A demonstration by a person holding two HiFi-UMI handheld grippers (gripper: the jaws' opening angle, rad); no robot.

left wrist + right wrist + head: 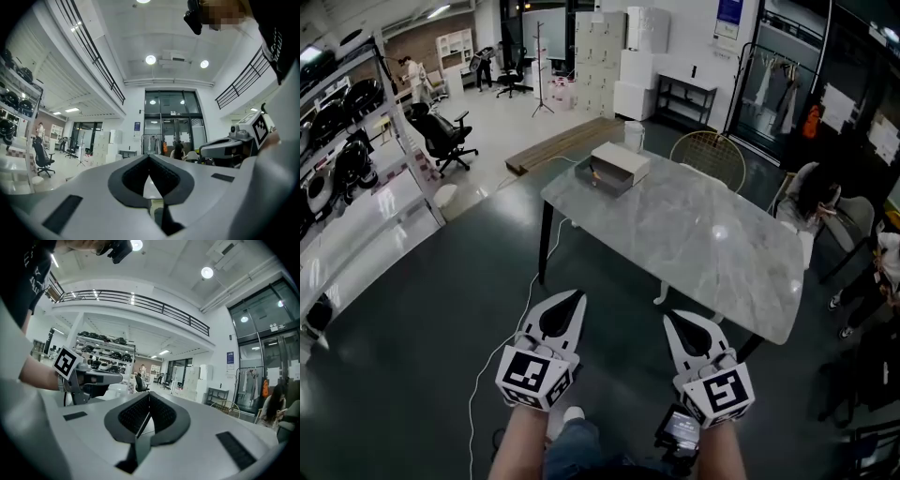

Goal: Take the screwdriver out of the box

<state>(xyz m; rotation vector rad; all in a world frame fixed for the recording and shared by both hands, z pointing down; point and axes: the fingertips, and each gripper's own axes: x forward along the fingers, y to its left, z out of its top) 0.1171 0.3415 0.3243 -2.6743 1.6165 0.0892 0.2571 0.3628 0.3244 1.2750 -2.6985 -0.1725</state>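
The screwdriver can't be made out anywhere. In the head view the box (621, 165) is far off and small. There's a dark opening at its left end with a speck of orange, but what's inside is unreadable. A white container (634, 136) shows just behind the box, and whether it stands on the surface (703, 234) or beyond it is unclear. The left gripper view gives only a pale sliver of that surface through the gap between the pads. The right gripper view looks across the room toward shelving, with the box out of frame.

The box sits at the far-left corner of the marble surface, with a wicker chair (710, 155) at the far edge beside it. Both grippers are side by side short of the near edge, over the dark floor (412, 356), well apart from the box. The left gripper (577, 296) points toward the surface's near edge. The right gripper (667, 316) has its tip close to that edge, nearer the near corner.

The left fingers (125, 178) meet at the tips, with a slim wedge of light lower down between the pads and nothing gripped. The right fingers (129, 416) are pressed together along a thin line and are also empty.
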